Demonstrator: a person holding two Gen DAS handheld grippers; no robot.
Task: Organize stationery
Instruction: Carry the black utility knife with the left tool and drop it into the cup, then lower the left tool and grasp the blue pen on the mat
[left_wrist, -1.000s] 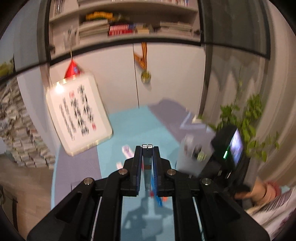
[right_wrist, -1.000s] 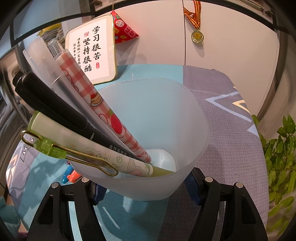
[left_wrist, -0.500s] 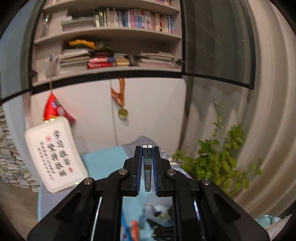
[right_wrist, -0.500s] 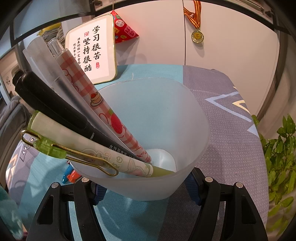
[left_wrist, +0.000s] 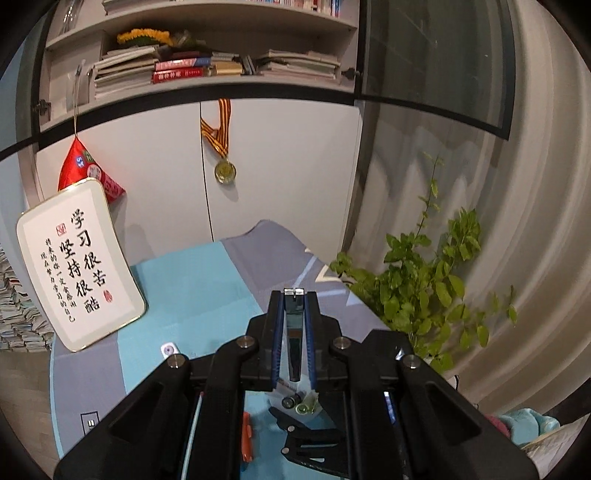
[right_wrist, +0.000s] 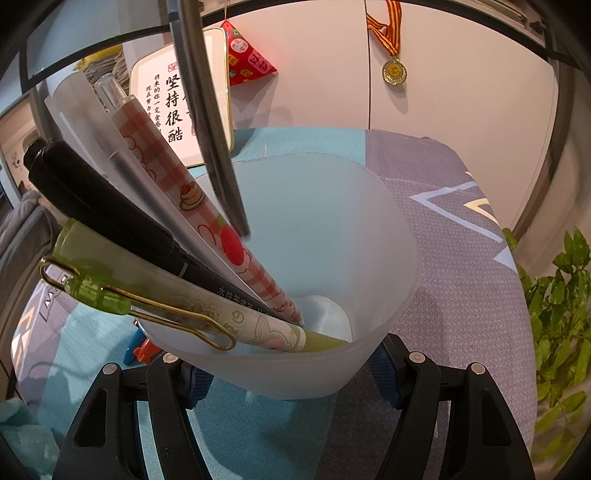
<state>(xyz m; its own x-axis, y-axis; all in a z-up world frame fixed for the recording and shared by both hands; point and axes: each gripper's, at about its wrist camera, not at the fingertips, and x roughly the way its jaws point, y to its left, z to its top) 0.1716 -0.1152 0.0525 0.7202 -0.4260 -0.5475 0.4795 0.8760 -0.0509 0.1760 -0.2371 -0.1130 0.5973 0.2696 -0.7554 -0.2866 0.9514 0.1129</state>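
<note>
Standing between the two fingers of the right gripper (right_wrist: 291, 373) is a frosted, translucent plastic cup (right_wrist: 369, 258), soft-looking, with a rounded-square rim; the fingers press on its lower walls from both sides and hold it on the surface (right_wrist: 461, 266), which wears a woven cloth in teal and grey patches. Four pens lean against the left wall of the cup: a matte black marker (right_wrist: 103, 218), a pen with red checks and strawberry drawings (right_wrist: 177, 192), a frosted clear pen (right_wrist: 92, 125), and a pale green pen (right_wrist: 177, 306) with a thin gold wire clip. A smooth dark grey pen (right_wrist: 218, 162) hangs over the opening, its tip just inside the rim and not touching the bottom.

Half a second ago this grey pen was not in the right wrist view at all, and the left camera was looking higher at the bookshelf (left_wrist: 221, 70); it is now tilted down toward the cloth.

The left gripper (left_wrist: 294, 332) is nearly closed, its blue-lined fingers pinching the upper part of the grey pen, which runs downward between them. Below it the cup with the pen ends is partly visible. An orange pen (left_wrist: 246, 435) lies on the cloth to the left.
</note>
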